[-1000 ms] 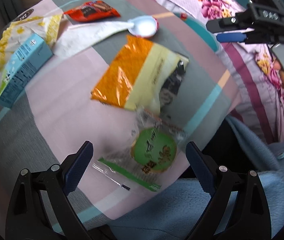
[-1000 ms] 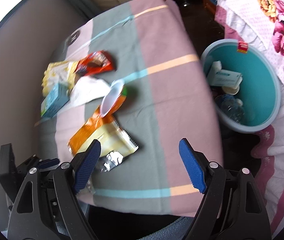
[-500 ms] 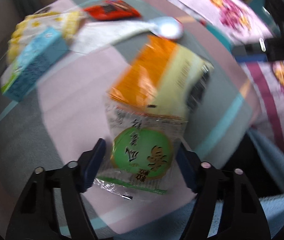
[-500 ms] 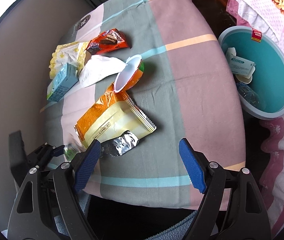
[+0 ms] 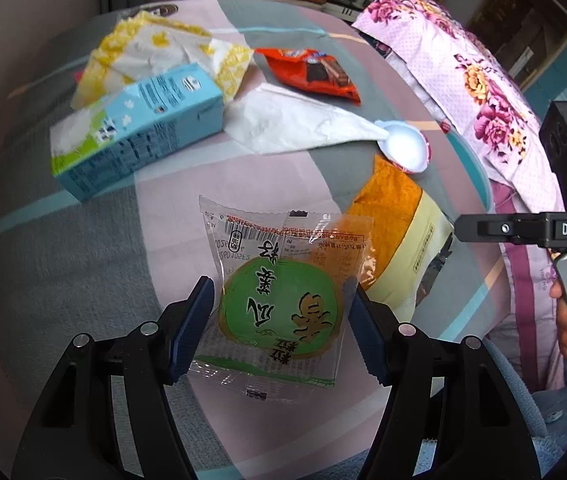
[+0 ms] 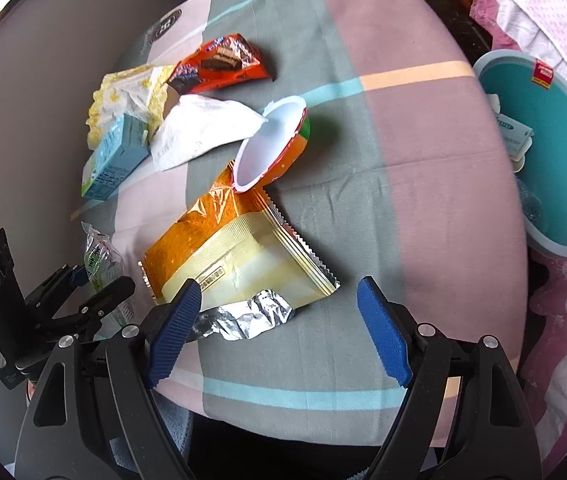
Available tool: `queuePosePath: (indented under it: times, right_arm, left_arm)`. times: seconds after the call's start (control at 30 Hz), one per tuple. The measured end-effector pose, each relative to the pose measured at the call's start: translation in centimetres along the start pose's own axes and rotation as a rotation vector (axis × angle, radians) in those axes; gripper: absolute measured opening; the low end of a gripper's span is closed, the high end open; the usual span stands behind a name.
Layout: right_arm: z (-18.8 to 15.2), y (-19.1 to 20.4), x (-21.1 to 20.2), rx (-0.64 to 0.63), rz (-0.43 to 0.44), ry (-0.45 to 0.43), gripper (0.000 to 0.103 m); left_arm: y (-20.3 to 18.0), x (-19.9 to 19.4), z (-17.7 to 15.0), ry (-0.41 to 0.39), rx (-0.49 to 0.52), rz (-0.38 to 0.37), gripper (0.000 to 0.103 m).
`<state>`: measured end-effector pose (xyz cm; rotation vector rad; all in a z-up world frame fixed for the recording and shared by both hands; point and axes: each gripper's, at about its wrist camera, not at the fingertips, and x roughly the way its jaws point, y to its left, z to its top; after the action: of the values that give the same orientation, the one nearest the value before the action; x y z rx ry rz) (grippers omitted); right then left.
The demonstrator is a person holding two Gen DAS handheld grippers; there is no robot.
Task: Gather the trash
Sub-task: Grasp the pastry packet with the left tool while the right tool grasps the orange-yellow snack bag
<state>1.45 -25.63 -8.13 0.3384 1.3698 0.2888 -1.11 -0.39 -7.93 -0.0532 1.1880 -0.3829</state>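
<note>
While the left gripper (image 5: 281, 320) is closed on the green cake packet (image 5: 283, 300) and holds it above the striped table (image 6: 423, 160), the right gripper (image 6: 279, 322) hangs with its jaws wide apart and holds nothing. I judge the pick-up step is done and the carry is in hand. For the next move the packet must go over to the teal bin (image 6: 563, 184), which stands on the floor beside the table, and be let go there. An orange bag (image 6: 235, 256), a cup (image 6: 271, 144), a tissue (image 6: 203, 128) and a blue carton (image 6: 115, 160) lie on the table.
</note>
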Motion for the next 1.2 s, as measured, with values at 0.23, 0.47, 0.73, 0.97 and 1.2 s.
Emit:
queuePosePath:
  times: [0.23, 0.47, 0.73, 0.97, 1.2]
  right_arm:
    - [0.4, 0.0, 1.2, 0.032, 0.030, 0.018, 0.076]
    - [0.0, 0.2, 1.7, 0.051, 0.101, 0.019, 0.078]
    - [0.8, 2.7, 1.0, 0.042, 0.266, -0.009, 0.078]
    - [2.2, 4.4, 2.5, 0.055, 0.270, -0.016, 0.074]
    - [2.2, 5.2, 0.7, -0.019, 0.213, -0.092, 0.005]
  left_arm:
    - [-0.6, 1.4, 0.4, 0.012, 0.002, -0.023, 0.068]
    - [-0.8, 1.7, 0.5, -0.001, 0.024, -0.014, 0.067]
    - [-0.4, 1.6, 0.2, -0.022, 0.026, -0.039, 0.067]
    - [-0.3, 1.4, -0.1, -0.032, 0.023, -0.054, 0.067]
    - [1.0, 0.4, -0.4, -0.040, -0.037, -0.062, 0.064]
